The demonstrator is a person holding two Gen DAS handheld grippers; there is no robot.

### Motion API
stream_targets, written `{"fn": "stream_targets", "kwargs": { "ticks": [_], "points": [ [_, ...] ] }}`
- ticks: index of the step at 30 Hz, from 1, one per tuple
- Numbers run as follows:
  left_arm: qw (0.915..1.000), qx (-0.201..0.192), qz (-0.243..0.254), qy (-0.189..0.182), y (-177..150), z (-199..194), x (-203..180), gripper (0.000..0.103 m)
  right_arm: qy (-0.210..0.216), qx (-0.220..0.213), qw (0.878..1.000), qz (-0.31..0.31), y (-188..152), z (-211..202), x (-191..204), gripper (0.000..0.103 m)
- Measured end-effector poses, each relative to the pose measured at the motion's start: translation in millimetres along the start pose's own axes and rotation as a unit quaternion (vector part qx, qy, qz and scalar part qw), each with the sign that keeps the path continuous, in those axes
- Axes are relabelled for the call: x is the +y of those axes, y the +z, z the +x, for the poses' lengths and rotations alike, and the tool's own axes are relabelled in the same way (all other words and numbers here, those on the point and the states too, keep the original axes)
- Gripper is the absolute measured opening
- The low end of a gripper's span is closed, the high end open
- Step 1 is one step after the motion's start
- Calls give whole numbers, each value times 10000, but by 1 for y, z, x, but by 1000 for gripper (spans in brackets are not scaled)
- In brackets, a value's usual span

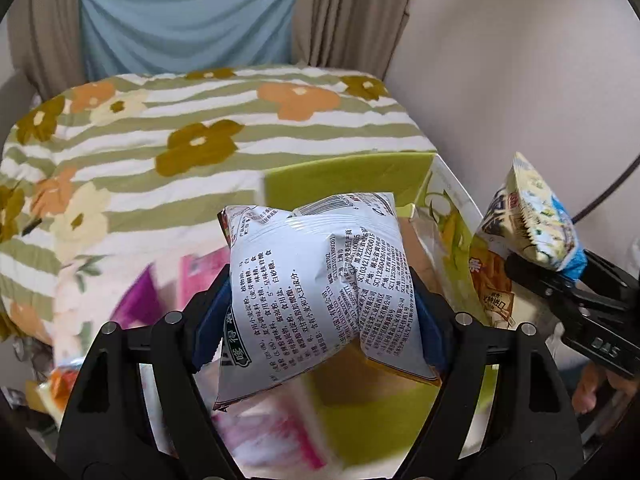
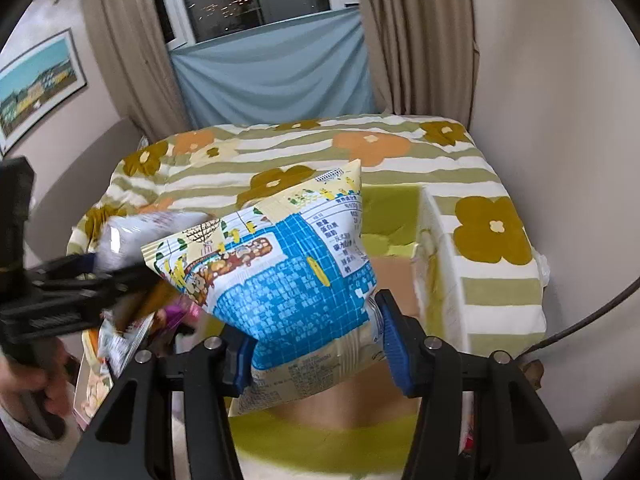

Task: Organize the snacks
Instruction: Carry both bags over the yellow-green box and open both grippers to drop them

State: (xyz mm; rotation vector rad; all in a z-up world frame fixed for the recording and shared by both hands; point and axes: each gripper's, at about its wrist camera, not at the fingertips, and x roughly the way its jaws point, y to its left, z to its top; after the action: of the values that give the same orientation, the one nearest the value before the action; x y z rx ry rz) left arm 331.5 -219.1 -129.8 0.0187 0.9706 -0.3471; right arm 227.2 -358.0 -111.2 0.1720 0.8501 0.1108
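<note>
My left gripper [image 1: 320, 316] is shut on a white snack bag [image 1: 316, 280] with black print, held above the bed beside the green cardboard box [image 1: 352, 180]. My right gripper [image 2: 316, 344] is shut on a blue and cream snack bag [image 2: 280, 264], held over the open green box [image 2: 384, 216]. The right gripper and its bag [image 1: 532, 220] also show at the right of the left wrist view. The left gripper [image 2: 80, 284] with its white bag [image 2: 132, 232] shows blurred at the left of the right wrist view.
A floral striped quilt [image 1: 200, 128] covers the bed. Pink and purple snack packets [image 1: 160, 292] lie blurred on the quilt left of the box. More packets [image 2: 116, 344] lie at lower left. A wall [image 1: 520, 80] stands right, curtains [image 2: 408, 40] and window behind.
</note>
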Motion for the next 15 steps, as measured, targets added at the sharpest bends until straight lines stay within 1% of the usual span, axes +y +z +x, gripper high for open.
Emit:
{"fn": "stream_targets", "kwargs": {
  "ticks": [3,5,7,8,9,10,11,13,15],
  "points": [
    [9996,99,167,184,12,33,-21,77,62,107,9999,71,14,16,-20,50],
    [9992,188,239,241,20,54,-32,77,108,160,9998,92,20,26,-30,50],
    [9989,253,272,276,26,72,-39,80,109,223,9996,123,25,35,-37,49],
    [9987,261,304,326,28,78,-41,88,120,241,9995,148,26,38,-40,49],
    [9980,287,350,434,29,85,-43,100,140,264,9994,188,27,41,-42,50],
    [9972,331,389,542,30,91,-44,103,159,295,9992,229,28,44,-44,50],
    [9968,370,420,577,30,96,-45,102,171,325,9990,259,29,47,-46,49],
    [9966,495,429,492,26,102,-42,102,185,382,9987,292,30,52,-48,49],
    [9964,561,423,469,20,101,-38,102,188,440,9984,291,28,56,-48,49]
  ]
}}
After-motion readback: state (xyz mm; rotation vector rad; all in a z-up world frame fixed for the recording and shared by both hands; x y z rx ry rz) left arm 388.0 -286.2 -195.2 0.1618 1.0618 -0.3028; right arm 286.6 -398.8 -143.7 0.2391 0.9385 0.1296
